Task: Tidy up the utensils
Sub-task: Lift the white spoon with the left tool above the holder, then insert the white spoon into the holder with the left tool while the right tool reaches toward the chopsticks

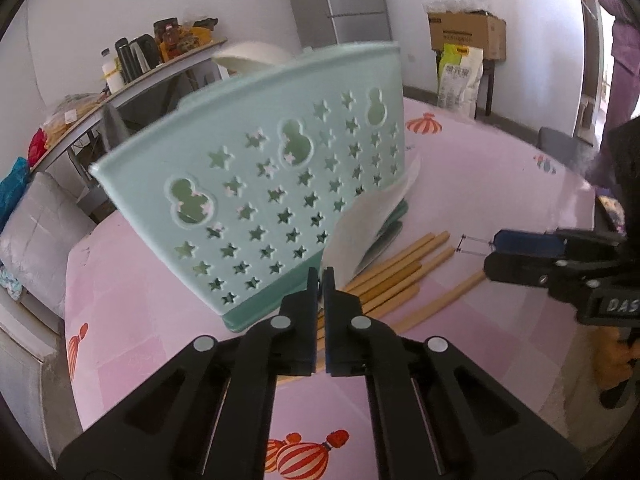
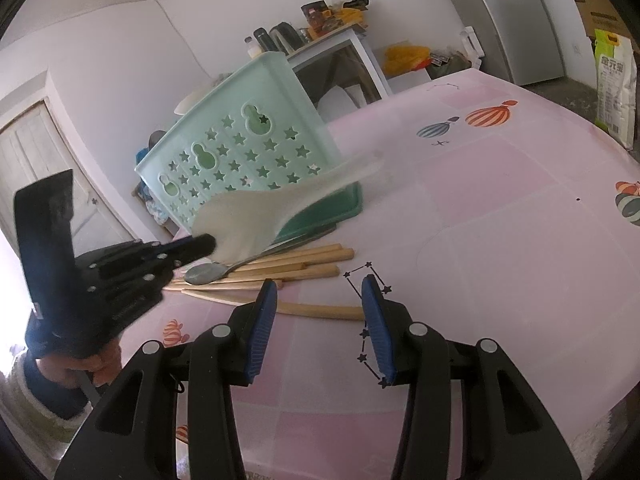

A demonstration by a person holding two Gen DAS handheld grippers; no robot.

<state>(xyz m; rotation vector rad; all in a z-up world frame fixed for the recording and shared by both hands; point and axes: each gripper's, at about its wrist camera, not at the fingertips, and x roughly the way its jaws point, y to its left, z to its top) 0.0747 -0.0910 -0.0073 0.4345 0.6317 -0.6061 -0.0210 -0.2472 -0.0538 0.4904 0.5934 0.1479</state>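
Here left tongs (image 2: 208,245) clamp white paddle (image 2: 240,220); right tongs (image 2: 320,292) gape, empty.

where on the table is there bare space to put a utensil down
Free: the wide pink tablecloth right of the basket, out to the balloon prints. A smaller bare patch lies in front of the right gripper. Crowded: the strip below the basket, where the chopsticks, spoon and white paddle in the left gripper sit together.
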